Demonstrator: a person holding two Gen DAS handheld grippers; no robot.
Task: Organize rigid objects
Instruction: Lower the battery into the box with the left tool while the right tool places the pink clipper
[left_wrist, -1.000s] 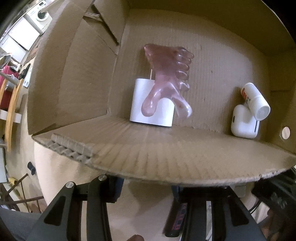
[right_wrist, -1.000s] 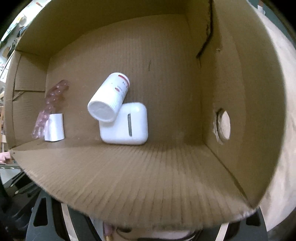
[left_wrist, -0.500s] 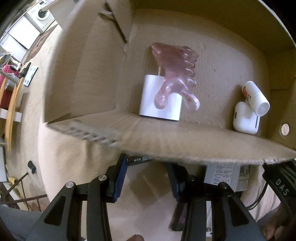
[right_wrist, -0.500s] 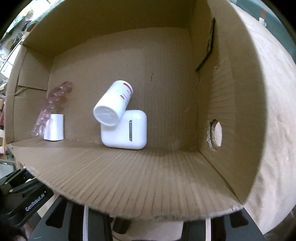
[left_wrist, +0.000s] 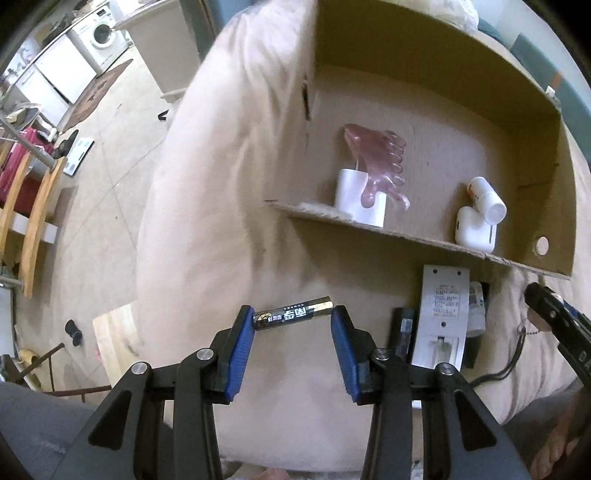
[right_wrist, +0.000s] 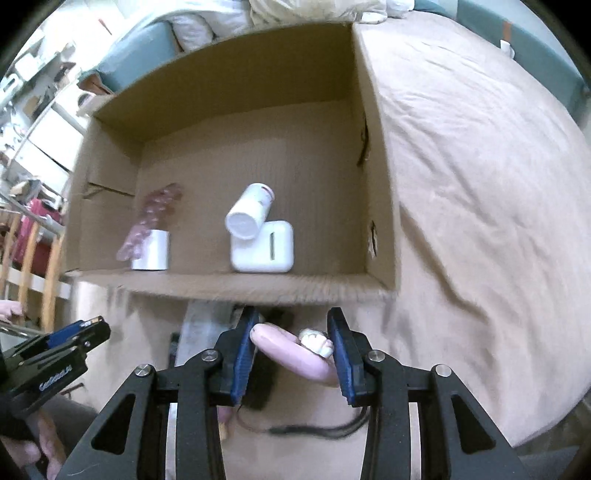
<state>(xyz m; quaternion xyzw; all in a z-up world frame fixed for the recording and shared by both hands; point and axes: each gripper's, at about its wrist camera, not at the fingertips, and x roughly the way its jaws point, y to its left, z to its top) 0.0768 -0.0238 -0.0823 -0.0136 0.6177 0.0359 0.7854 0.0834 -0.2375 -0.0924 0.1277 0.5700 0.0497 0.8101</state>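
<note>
A: What does each tool hold?
B: The left gripper (left_wrist: 293, 323) pinches a battery (left_wrist: 293, 314) endwise; the right gripper (right_wrist: 291, 345) clamps a pink toy (right_wrist: 291, 356).
A: Where?
B: Both just in front of the cardboard box (right_wrist: 236, 286).

Bed (right_wrist: 480, 177) with a wrinkled beige sheet carries everything; an open cardboard box (right_wrist: 229, 92) sits directly on it. On the sheet just in front of the box's near wall lie a white rectangular device with a printed label (left_wrist: 445, 317), a dark slim item (left_wrist: 402, 330) just left of it, and a small labelled bottle (left_wrist: 476, 308) partly hidden at its right, plus a dark cord (left_wrist: 513, 363) trailing right. Beyond the bed's left edge, the floor (left_wrist: 110, 177) shows a dark rug (left_wrist: 99, 90).
</note>
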